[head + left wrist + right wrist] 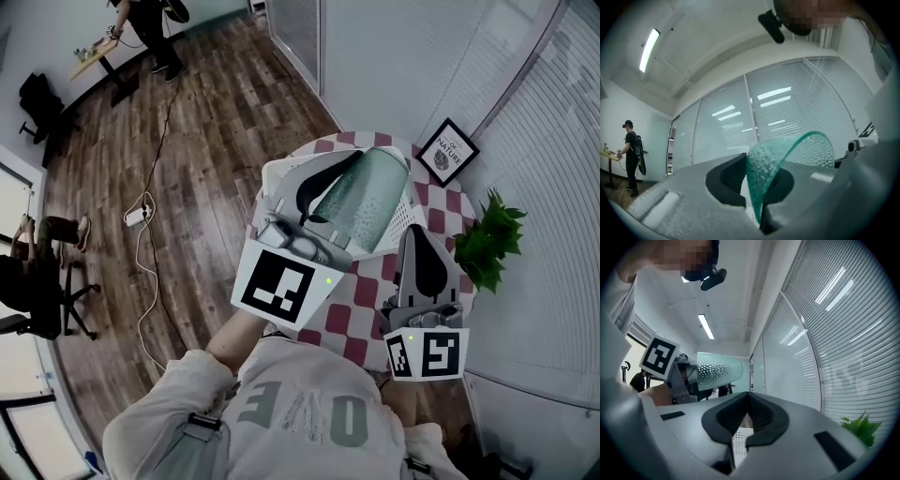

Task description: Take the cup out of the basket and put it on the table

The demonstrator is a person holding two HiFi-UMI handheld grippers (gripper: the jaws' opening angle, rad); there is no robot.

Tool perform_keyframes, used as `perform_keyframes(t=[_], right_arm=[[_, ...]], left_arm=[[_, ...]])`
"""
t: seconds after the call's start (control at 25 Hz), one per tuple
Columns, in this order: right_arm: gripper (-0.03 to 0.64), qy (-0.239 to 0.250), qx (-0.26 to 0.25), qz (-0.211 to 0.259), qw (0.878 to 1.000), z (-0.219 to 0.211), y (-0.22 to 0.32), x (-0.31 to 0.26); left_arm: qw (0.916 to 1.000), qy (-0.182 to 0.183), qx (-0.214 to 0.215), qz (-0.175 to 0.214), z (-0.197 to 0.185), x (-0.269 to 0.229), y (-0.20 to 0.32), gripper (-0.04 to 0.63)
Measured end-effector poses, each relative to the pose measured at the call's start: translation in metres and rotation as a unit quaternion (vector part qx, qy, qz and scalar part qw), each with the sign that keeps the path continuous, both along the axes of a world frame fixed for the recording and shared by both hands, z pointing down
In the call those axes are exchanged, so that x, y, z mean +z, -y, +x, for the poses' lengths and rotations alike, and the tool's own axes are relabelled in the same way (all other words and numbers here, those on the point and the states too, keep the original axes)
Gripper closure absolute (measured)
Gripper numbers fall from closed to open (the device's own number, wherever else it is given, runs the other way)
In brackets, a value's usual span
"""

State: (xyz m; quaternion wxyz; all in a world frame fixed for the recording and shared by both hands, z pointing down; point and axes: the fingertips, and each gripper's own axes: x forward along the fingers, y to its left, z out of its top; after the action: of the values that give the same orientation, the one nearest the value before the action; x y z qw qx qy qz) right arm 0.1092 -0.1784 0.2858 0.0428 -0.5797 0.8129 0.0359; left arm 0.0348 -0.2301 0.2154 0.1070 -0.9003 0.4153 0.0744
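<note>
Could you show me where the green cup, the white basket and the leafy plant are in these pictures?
green cup (361,202), head view, on its dimpled side wall.
white basket (409,214), head view, on its perforated wall right of the cup.
leafy plant (487,239), head view, on its leaves.

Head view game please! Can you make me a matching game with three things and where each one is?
Things:
1 cup
2 plant
3 picture frame

Places:
A beside the window blinds, on the right
B at the far edge of the table
C pinched in the left gripper, up in the air

Pairs: 1-C, 2-A, 3-B
</note>
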Motion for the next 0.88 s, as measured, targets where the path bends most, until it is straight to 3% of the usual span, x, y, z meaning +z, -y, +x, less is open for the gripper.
perform_keyframes(t=[0.08,0.36,0.88], right_arm=[[0.606,0.005,0.003,0.009,1.000,-0.002,-0.004,-0.004],[0.606,0.006,0.013,0.031,0.999,-0.005,-0.011,-0.007],[0.606,-0.022,0.014,0.022,0.999,-0.013,-0.009,-0.002]], left_arm=[[0.9992,-0.029,-0.019,0.020,-0.015,-0.007,-0.017,0.574],[0.9912,-0.074,-0.086,0.069,-0.054,-0.002,-0.050,0.574],[0.9919,-0.068,-0.097,0.045,-0.065,0.010,-0.048,0.574]])
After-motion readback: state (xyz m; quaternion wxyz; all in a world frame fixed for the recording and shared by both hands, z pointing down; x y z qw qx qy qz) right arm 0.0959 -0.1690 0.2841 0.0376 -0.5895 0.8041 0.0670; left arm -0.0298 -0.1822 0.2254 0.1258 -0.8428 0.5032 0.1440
